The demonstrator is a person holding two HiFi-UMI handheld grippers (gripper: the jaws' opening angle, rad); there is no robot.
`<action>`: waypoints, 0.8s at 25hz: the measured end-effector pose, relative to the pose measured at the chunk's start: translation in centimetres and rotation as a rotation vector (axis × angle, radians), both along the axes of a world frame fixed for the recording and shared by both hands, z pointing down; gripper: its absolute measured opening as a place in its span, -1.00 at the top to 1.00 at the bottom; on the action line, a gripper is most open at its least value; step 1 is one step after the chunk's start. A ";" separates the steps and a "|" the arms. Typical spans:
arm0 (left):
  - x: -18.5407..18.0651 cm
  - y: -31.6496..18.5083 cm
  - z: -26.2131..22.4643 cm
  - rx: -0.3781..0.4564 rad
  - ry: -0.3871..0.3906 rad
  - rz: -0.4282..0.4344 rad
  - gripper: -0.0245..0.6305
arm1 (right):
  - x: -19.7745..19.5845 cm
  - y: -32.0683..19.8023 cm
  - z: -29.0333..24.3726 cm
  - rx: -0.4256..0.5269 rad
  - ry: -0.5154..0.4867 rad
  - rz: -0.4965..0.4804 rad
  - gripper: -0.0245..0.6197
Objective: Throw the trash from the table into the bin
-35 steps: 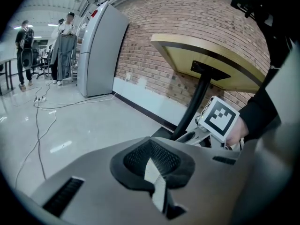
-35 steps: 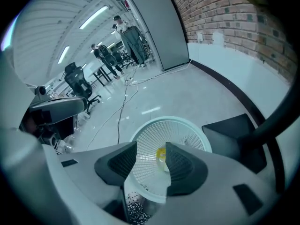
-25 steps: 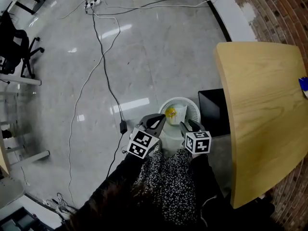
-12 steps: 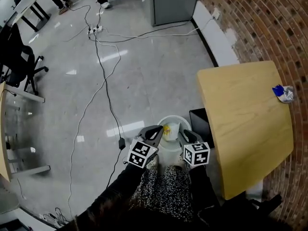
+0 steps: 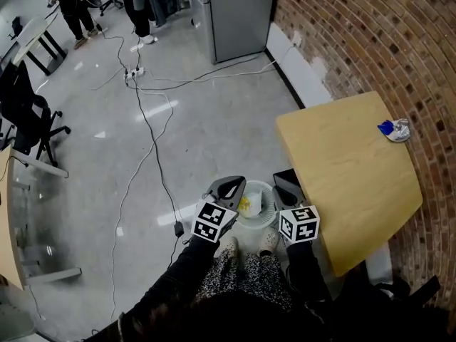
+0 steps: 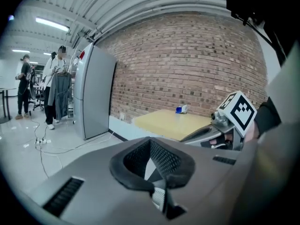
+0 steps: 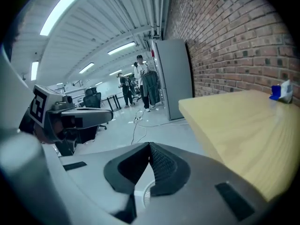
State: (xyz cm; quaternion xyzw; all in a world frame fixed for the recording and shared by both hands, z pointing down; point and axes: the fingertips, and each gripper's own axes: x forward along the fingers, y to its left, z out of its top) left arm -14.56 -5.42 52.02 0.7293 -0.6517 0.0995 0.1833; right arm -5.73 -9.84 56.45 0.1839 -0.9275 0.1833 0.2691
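Observation:
A crumpled blue and silver wrapper lies at the far edge of the wooden table, close to the brick wall; it also shows as the wrapper and the wrapper. On the floor by the table's near corner stands a white bin with yellow trash in it. My left gripper hangs above the bin's left rim, and its jaws meet with nothing in them. My right gripper is above the bin's right side; its jaws have just been closing and are shut and empty.
Cables and a power strip cross the grey floor. An office chair stands at the left, a grey cabinet by the brick wall. People stand far back. A dark box sits under the table's near edge.
Both grippers have risen from just over the bin. The head view has swung up, so the whole table and the wrapper now show.

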 end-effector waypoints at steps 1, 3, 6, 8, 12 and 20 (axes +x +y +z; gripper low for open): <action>0.1 -0.3 -1.1 0.017 -0.006 0.010 0.91 | 0.0 -0.5 -1.5 0.022 -0.015 0.014 0.88; 0.1 -0.9 -2.7 0.042 -0.011 0.027 0.91 | 0.1 -1.6 -4.2 0.071 -0.031 0.040 0.88; 0.1 -2.1 -4.9 0.078 -0.018 0.056 0.91 | 1.0 -3.5 -7.9 0.148 -0.041 0.089 0.88; 0.4 -3.1 -6.5 0.111 -0.021 0.080 0.91 | 2.4 -4.9 -9.9 0.187 -0.046 0.139 0.88; 1.9 -4.6 -9.0 0.162 -0.018 0.138 0.91 | 6.1 -6.9 -13.2 0.245 -0.044 0.247 0.88; 6.2 -7.6 -10.9 0.199 -0.007 0.239 0.91 | 14.7 -10.3 -17.3 0.316 -0.048 0.462 0.89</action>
